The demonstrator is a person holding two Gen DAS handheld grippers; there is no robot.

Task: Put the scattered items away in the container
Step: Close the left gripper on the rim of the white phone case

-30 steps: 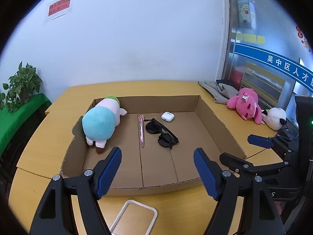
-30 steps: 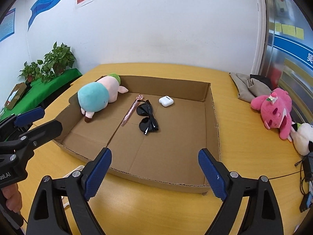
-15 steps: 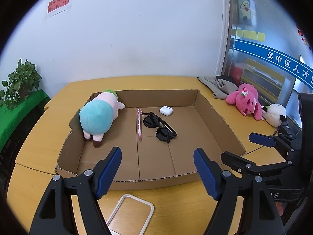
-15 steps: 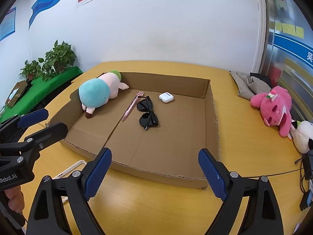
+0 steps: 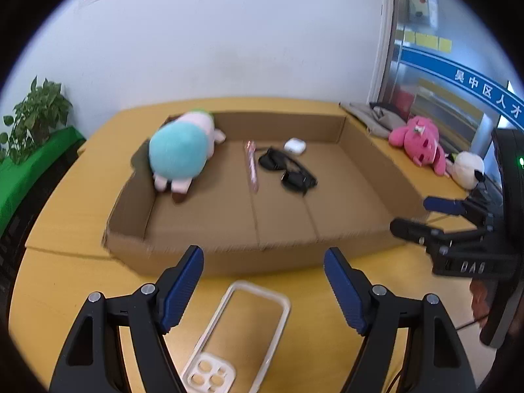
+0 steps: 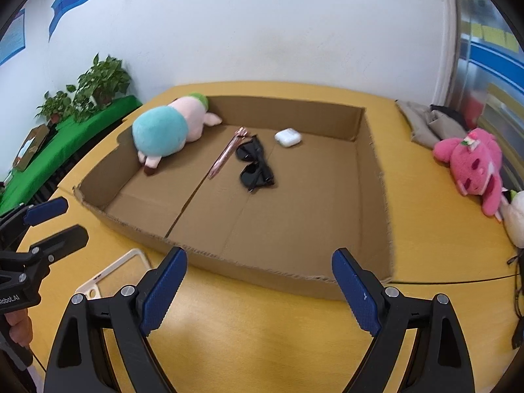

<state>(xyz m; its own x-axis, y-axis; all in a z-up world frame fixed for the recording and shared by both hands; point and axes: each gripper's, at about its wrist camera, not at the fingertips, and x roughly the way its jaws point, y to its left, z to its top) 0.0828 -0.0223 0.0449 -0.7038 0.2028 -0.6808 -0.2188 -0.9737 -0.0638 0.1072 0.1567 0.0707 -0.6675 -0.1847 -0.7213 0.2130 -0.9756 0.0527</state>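
One shallow cardboard box is seen on a yellow surface, and four things are counted inside it: one teal-and-pink plush toy at the far left wall, one pink pen, one pair of black sunglasses and one white earbud case. Outside the box, one clear phone case is laid flat on the surface, with its long axis running from about 7 o'clock to 1 o'clock in the left wrist view and its camera cut-out at the near end. It is placed just below and between the blue pads of the left hand-held gripper, whose jaws are spread wide and hold nothing. The right hand-held gripper is likewise spread wide and empty, with the phone case at its 9 o'clock. Two more plush toys, one pink and one white, are seen at 3 o'clock beyond the box.
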